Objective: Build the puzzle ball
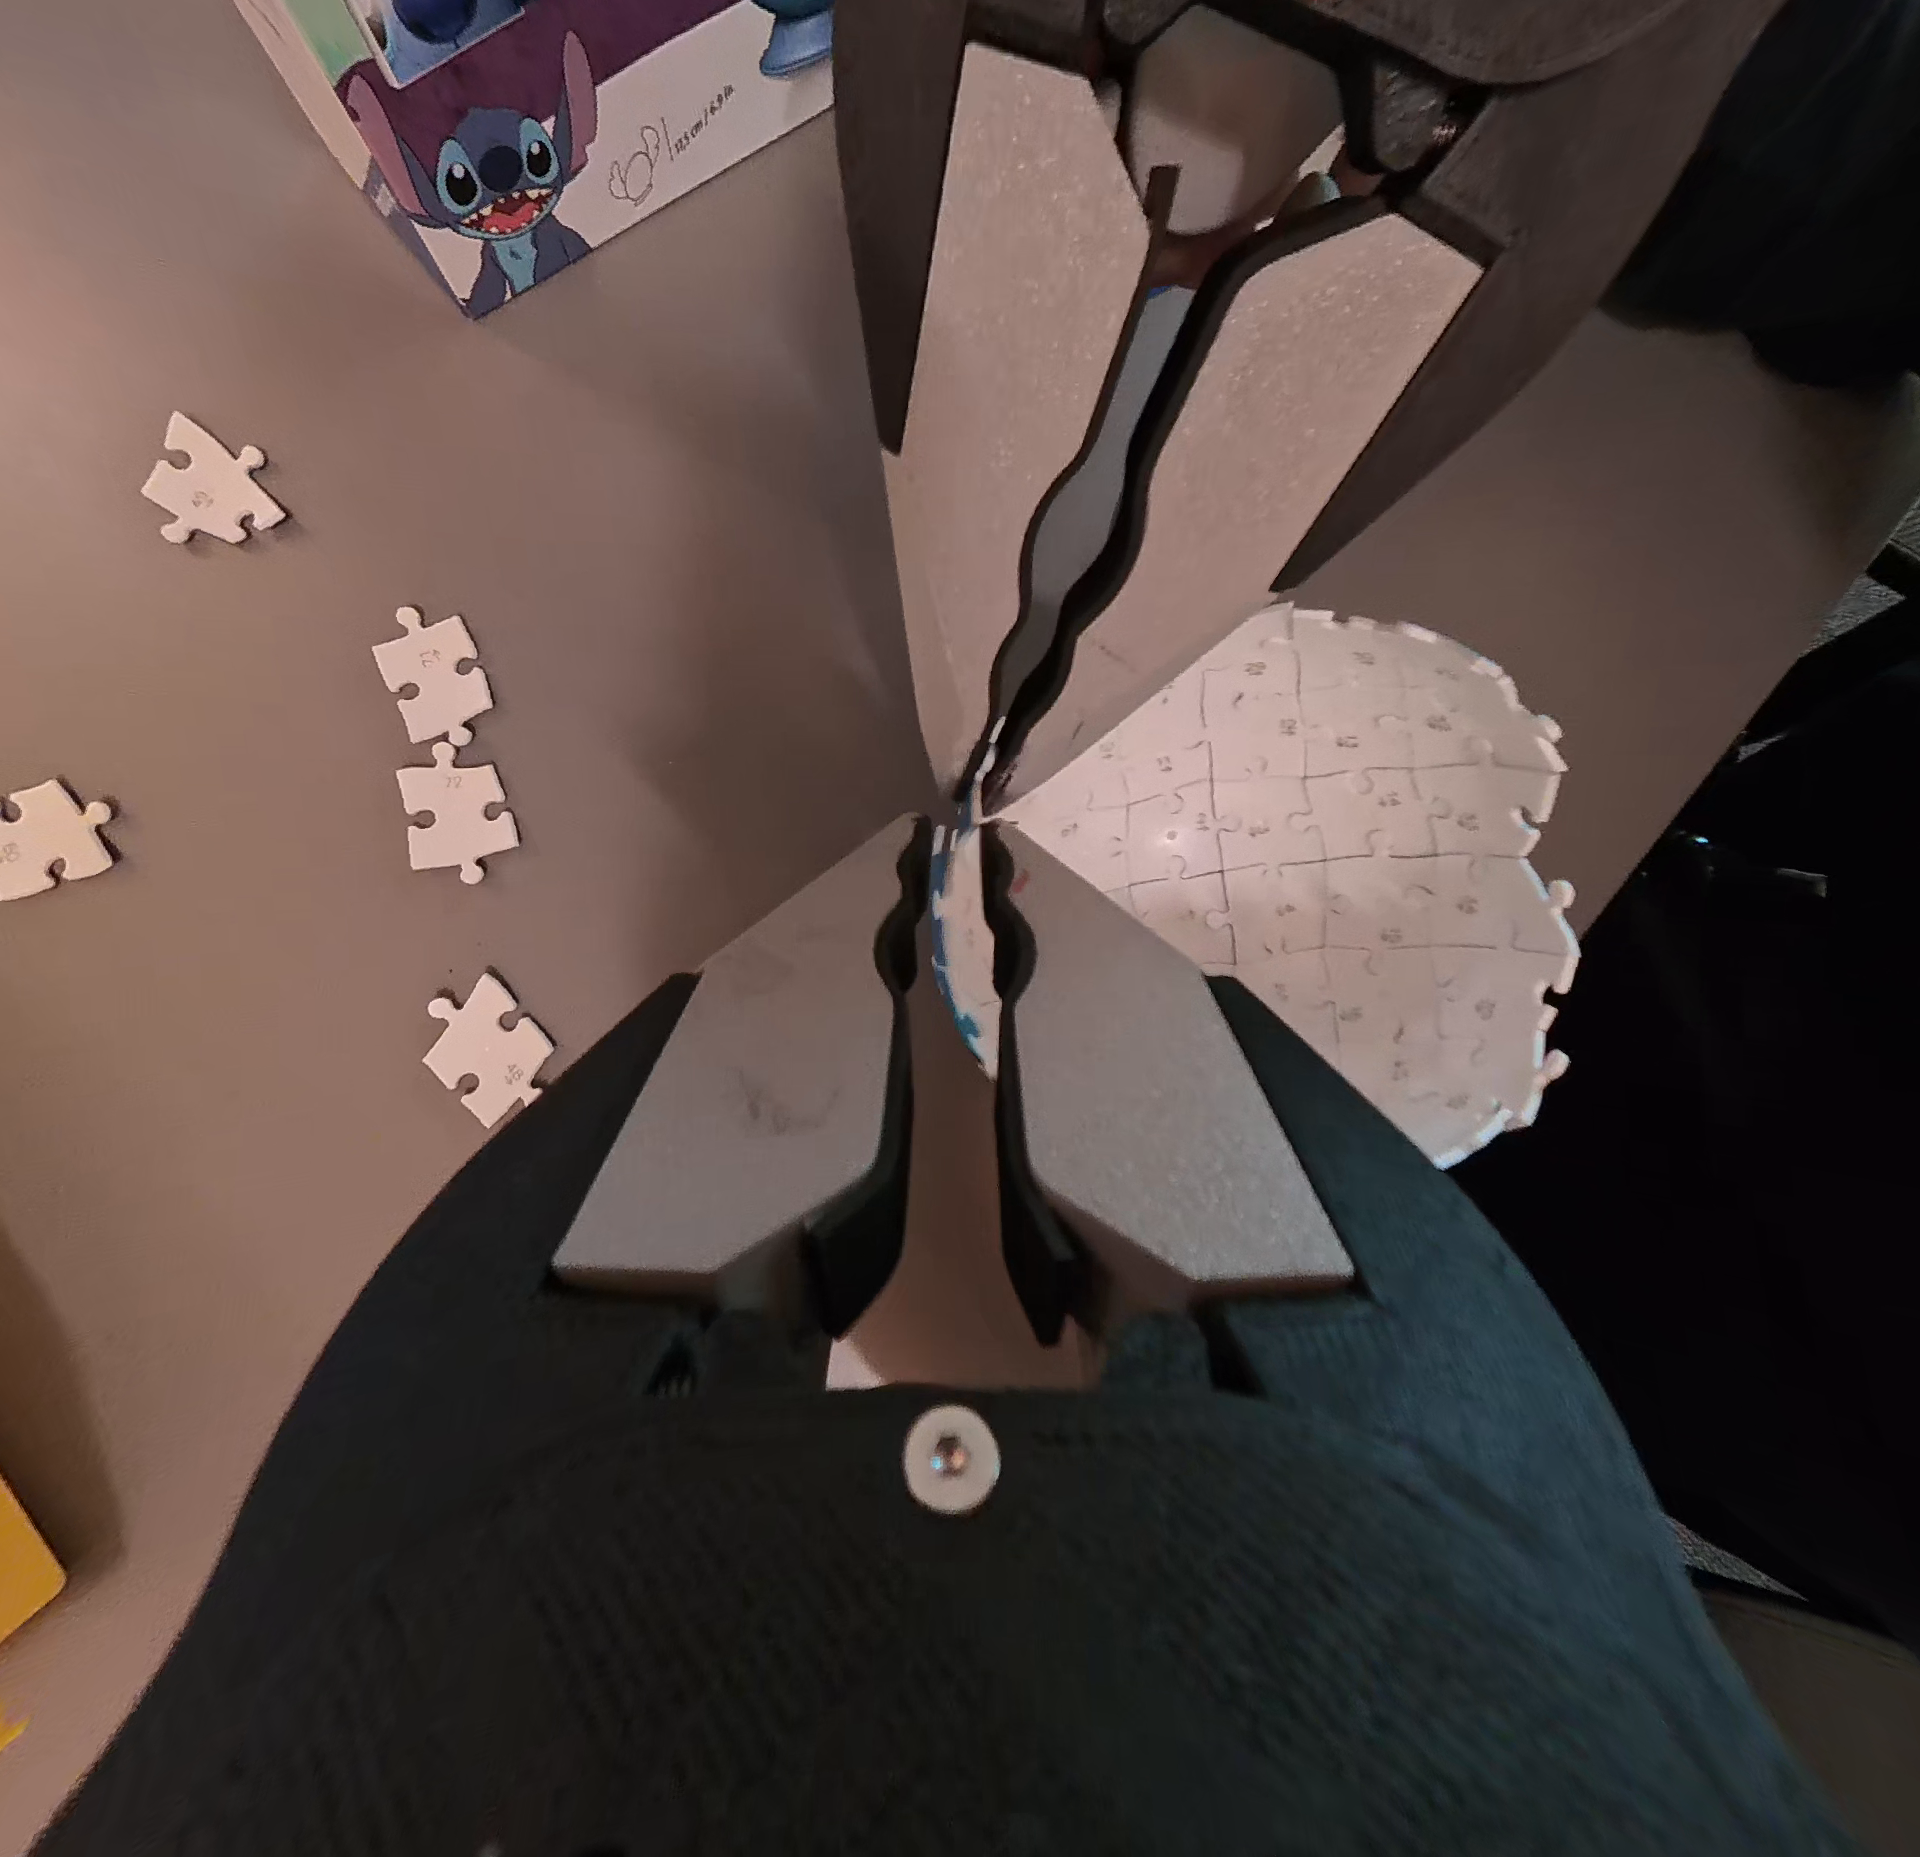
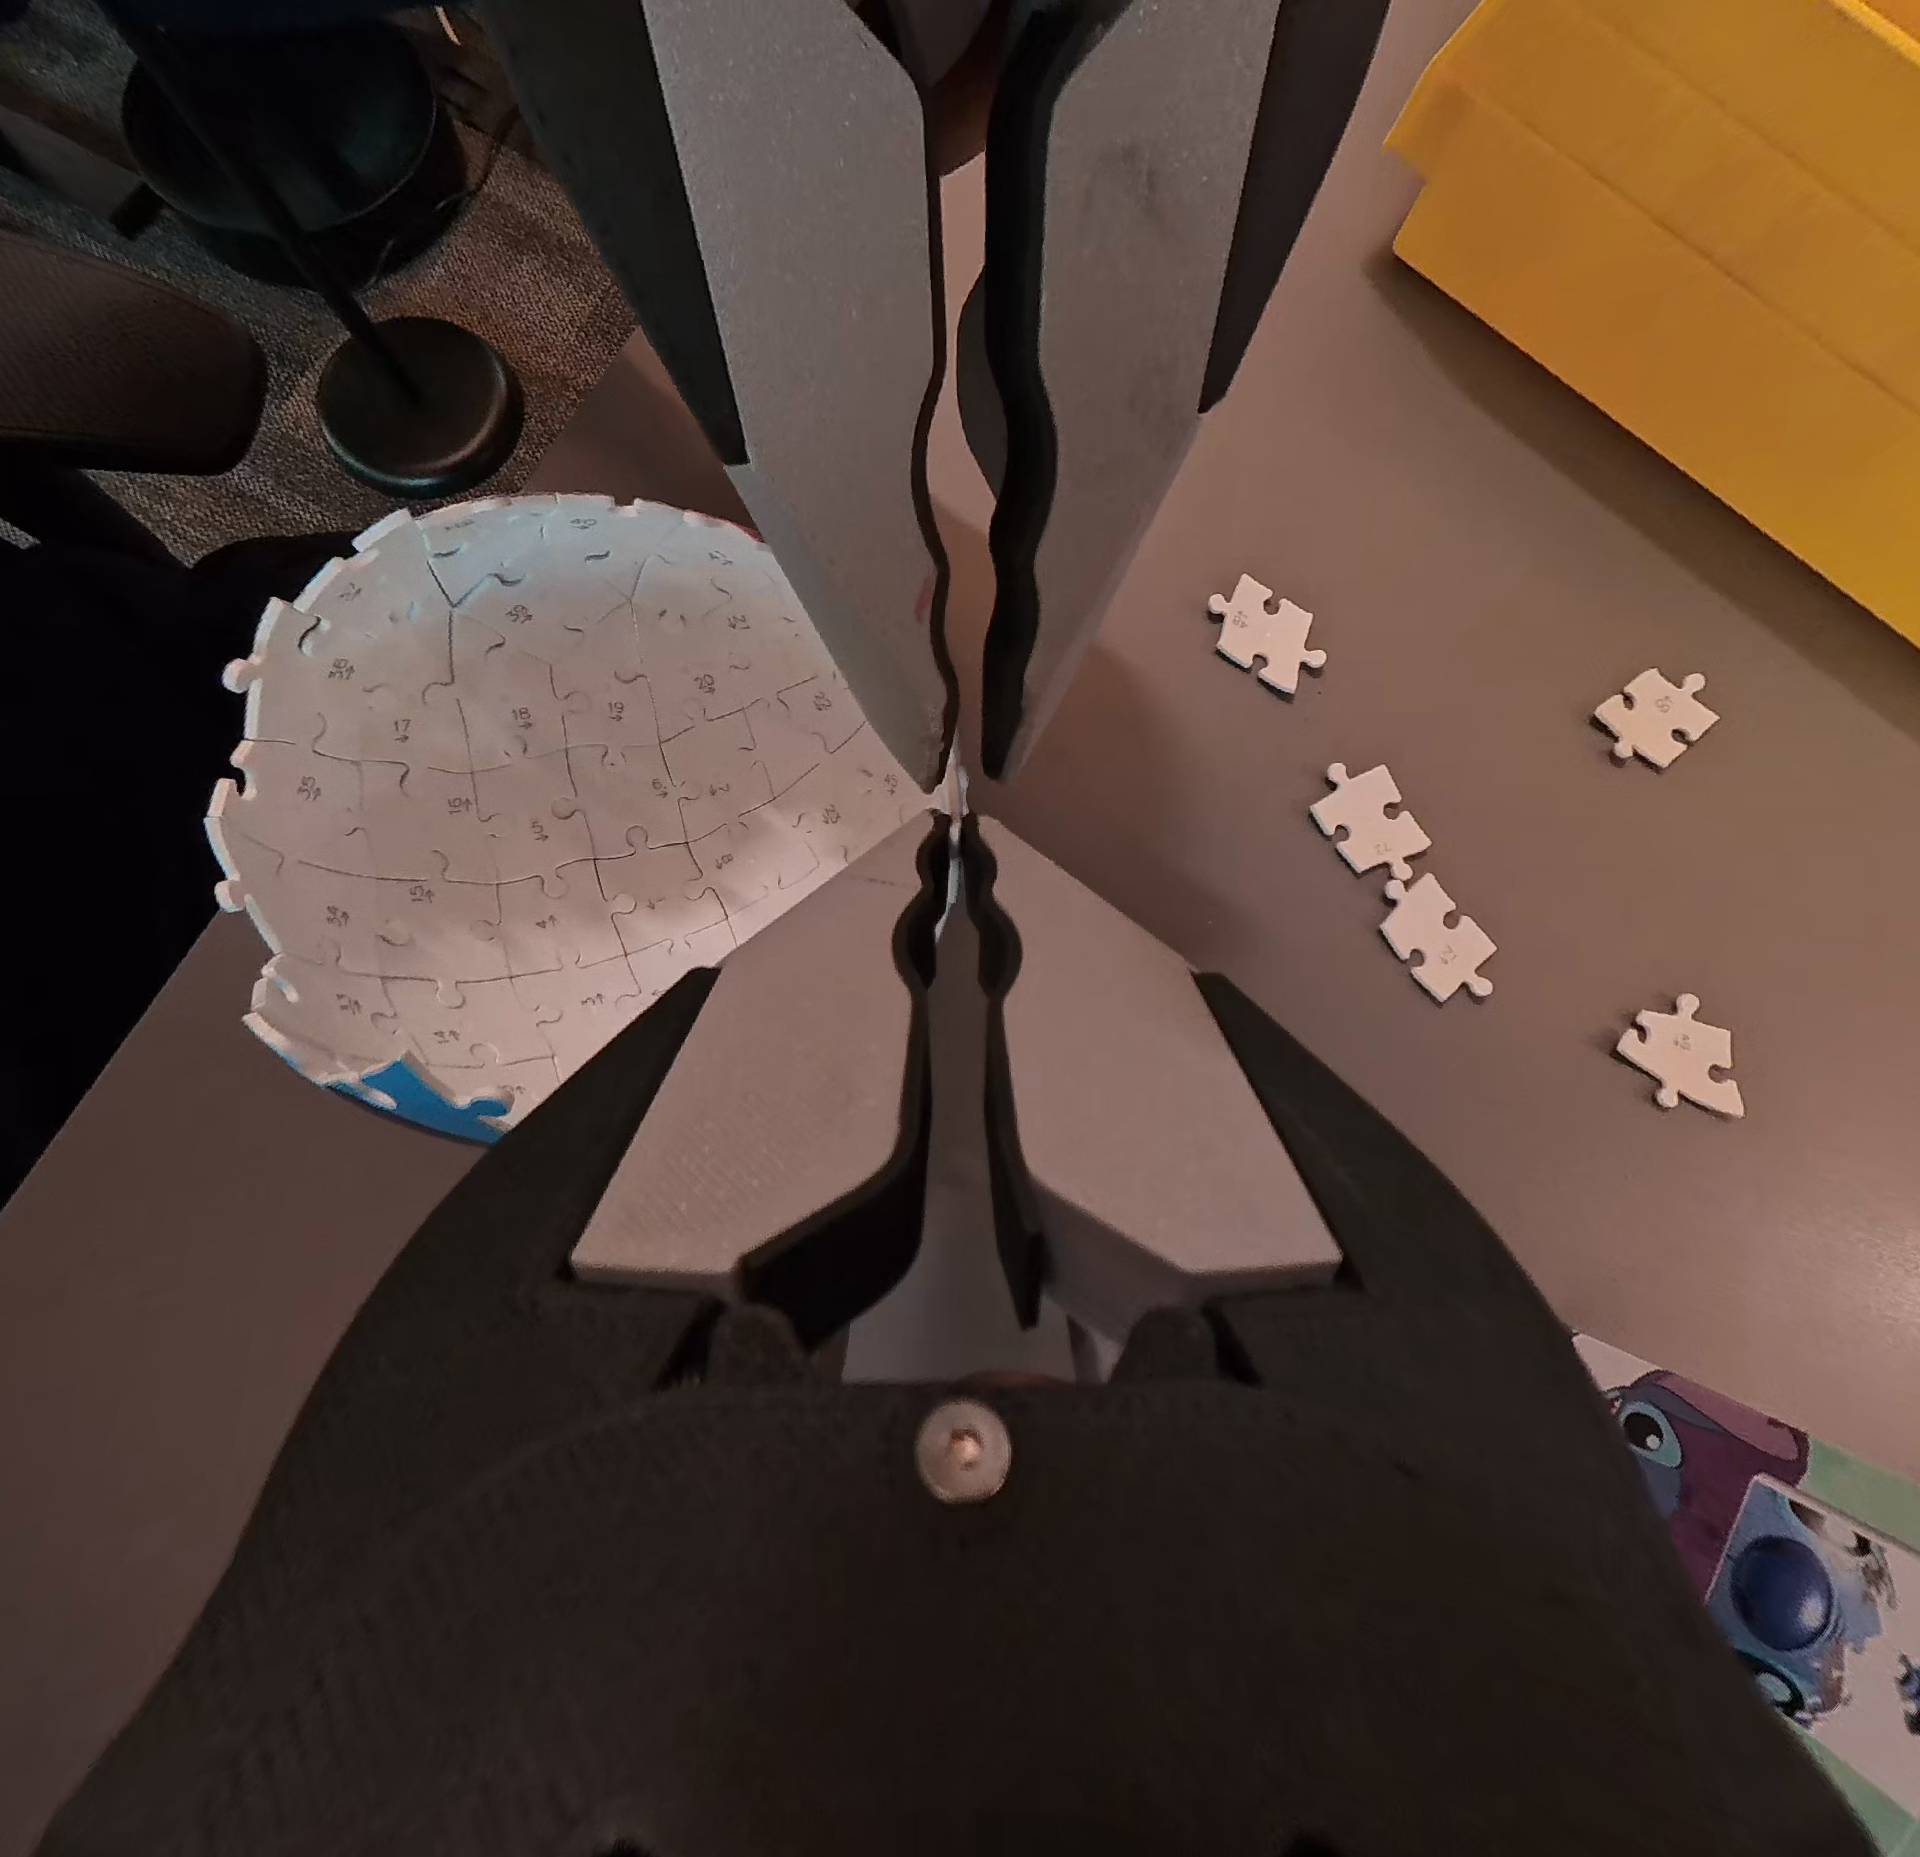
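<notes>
We are holding the half-built puzzle ball (image 1: 1351, 872) up between both tools, its white numbered inside facing the cameras and a strip of its blue printed outside (image 2: 436, 1101) showing at the lower edge in the right wrist view. It is sitting out past the edge of the bench (image 1: 675, 457), with the floor beyond it.

The left hand-held gripper (image 1: 961, 841) is closing its jaws on the rim of the shell, the thin blue-and-white edge running between them. The right hand-held gripper (image 2: 954, 820) is meeting it tip to tip from the opposite side, jaws drawn nearly together on something thin and white at the same spot; we are taking that for the rim or a piece going onto it, but we cannot tell which.

We are judging the work as roughly half done: many pieces are already locked into a bowl with a toothed, open edge all round. Five loose pieces (image 1: 447, 747) are lying face down on the bench, two of them touching, the others apart. More than these would be needed to close a sphere, and we are not seeing where the others are. The puzzle box (image 1: 540, 145) is standing behind the pieces, and a yellow bin (image 2: 1662, 280) is sitting off to the side.
</notes>
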`<state>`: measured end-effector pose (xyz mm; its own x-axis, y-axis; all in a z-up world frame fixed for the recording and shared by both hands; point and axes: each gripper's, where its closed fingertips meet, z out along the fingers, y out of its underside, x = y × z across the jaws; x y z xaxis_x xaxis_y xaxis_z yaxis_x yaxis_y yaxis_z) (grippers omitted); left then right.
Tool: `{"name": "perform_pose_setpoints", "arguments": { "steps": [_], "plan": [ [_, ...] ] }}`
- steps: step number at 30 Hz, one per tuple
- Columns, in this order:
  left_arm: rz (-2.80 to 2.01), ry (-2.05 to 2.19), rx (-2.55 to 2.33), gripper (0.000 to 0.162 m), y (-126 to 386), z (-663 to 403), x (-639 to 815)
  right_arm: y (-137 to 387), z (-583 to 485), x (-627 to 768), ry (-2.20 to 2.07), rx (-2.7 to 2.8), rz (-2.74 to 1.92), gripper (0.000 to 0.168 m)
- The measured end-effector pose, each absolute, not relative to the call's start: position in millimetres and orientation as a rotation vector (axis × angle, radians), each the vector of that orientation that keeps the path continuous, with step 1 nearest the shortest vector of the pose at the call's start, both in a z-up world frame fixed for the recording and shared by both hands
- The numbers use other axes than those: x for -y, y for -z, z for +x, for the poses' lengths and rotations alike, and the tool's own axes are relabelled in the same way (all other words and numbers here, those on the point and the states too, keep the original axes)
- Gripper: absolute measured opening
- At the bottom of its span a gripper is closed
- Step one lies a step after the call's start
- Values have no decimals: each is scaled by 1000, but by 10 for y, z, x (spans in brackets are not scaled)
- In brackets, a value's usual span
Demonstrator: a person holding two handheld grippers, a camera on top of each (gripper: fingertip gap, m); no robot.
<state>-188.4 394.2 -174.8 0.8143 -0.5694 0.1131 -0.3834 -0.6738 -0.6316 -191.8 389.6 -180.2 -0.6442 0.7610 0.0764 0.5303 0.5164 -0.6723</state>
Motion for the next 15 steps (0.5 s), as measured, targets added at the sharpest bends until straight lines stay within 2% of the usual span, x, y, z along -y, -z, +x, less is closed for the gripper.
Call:
{"name": "perform_pose_setpoints", "arguments": {
  "steps": [3, 5, 11, 13, 15],
  "plan": [
    [-2364, 443, -691, 9, 1703, -1842, -3951, 1819, -1918, -3883, -866, 2411, -1061, 0],
    [-2362, 436, -698, 0, 1697, -1844, -3951, 1825, -1931, -3890, -845, 2407, -1057, 0],
    [-2362, 406, -715, 0, 1718, -1840, -3941, 1831, -1920, -3888, -837, 2420, -1052, 0],
    [-2403, 385, -712, 8, 1779, -1871, -3928, 1822, -1919, -3892, -831, 2417, -1048, 0],
    [-2415, 348, -726, 7, 1823, -1890, -3934, 1818, -1919, -3897, -820, 2416, -1047, 0]
  ]
}}
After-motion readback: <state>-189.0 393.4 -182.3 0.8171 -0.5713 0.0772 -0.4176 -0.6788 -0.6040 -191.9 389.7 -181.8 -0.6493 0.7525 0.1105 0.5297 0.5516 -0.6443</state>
